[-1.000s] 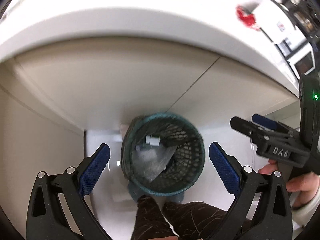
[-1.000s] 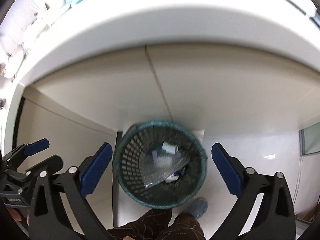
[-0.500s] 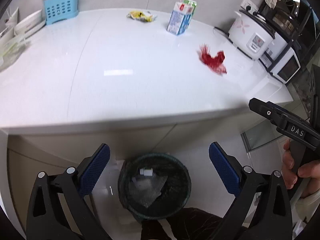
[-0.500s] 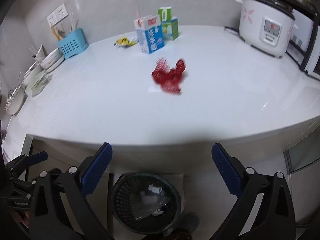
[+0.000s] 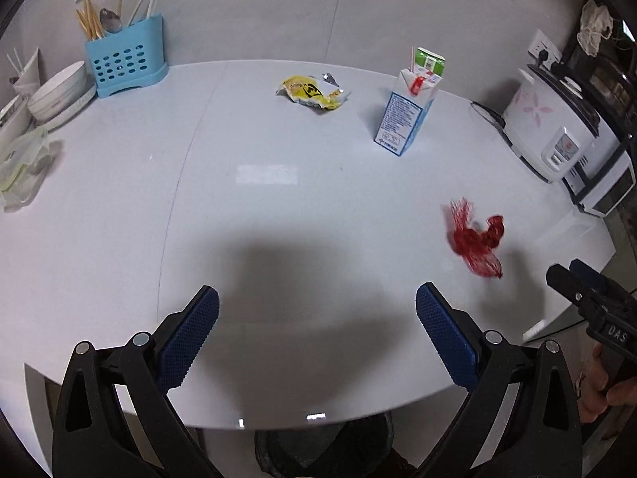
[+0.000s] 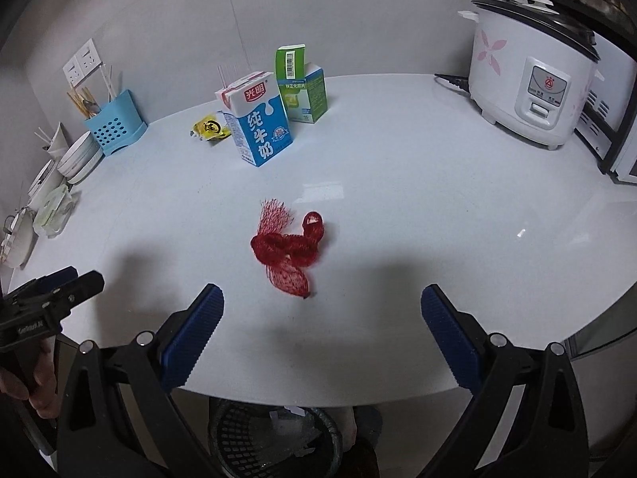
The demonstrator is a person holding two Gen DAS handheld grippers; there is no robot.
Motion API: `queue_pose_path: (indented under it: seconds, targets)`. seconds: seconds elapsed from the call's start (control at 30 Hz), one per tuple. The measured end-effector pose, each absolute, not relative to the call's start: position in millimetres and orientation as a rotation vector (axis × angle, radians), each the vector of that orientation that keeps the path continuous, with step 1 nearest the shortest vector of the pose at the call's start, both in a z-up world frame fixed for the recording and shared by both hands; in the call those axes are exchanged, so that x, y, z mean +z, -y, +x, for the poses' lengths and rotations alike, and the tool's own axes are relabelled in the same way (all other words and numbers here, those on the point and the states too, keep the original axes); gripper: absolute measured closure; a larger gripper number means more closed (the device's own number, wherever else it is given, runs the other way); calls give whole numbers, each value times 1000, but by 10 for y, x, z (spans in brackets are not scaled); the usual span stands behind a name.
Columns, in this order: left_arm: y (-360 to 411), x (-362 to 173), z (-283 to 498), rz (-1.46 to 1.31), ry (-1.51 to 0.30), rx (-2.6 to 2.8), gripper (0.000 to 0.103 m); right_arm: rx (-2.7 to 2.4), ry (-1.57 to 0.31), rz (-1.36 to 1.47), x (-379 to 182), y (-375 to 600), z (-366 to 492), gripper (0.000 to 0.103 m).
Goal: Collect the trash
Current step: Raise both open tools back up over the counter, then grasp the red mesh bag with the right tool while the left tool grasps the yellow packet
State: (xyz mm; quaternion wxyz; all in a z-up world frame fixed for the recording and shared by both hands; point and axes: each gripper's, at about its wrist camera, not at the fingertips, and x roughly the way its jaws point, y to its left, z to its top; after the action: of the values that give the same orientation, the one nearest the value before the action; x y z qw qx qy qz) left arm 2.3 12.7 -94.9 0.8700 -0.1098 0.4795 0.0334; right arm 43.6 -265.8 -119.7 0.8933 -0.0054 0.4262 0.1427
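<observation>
A crumpled red mesh net (image 6: 288, 253) lies on the white counter, just beyond my right gripper (image 6: 322, 328), which is open and empty. In the left wrist view the same red net (image 5: 475, 241) sits off to the right of my open, empty left gripper (image 5: 317, 332). Farther back stand a blue milk carton (image 6: 258, 119) and a green carton (image 6: 301, 85), with a yellow wrapper (image 5: 310, 92) lying flat near them. A dark mesh bin (image 6: 274, 438) holding trash sits on the floor under the counter edge.
A white rice cooker (image 6: 531, 73) stands at the back right with an oven beside it. At the back left are a blue utensil holder (image 5: 123, 59), stacked bowls (image 5: 59, 93) and a clear plastic container (image 5: 22, 161). The counter edge (image 5: 318, 418) runs just below both grippers.
Both grippers have swung up from pointing down into the bin to facing across the counter. The bin has dropped to the bottom edge of both views; both stay open.
</observation>
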Motion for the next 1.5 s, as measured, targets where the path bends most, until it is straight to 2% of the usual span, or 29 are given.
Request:
queue_pose_path:
  seconds: [0.27, 0.57, 0.93, 1.07, 1.43, 1.5]
  targets:
    - [-274, -1018, 884, -238, -1006, 136, 6, 298, -988, -5, -1283, 2464, 902, 8]
    - [-588, -1075, 1726, -232, -1015, 178, 6, 308, -1055, -52, -1429, 2214, 1199, 13]
    - [-853, -1211, 2706, -204, -1025, 182, 6, 288, -1064, -52, -1623, 2216, 1390, 13]
    - [-853, -1334, 2908, -204, -1036, 155, 6, 292, -1069, -61, -1665, 2178, 1417, 18]
    - [-768, -1588, 3150, -215, -1065, 116, 7, 313, -1091, -84, -1764, 2116, 1493, 24]
    - [-718, -1621, 3158, -203, -1076, 123, 12, 318, -1085, -98, -1767, 2101, 1490, 28]
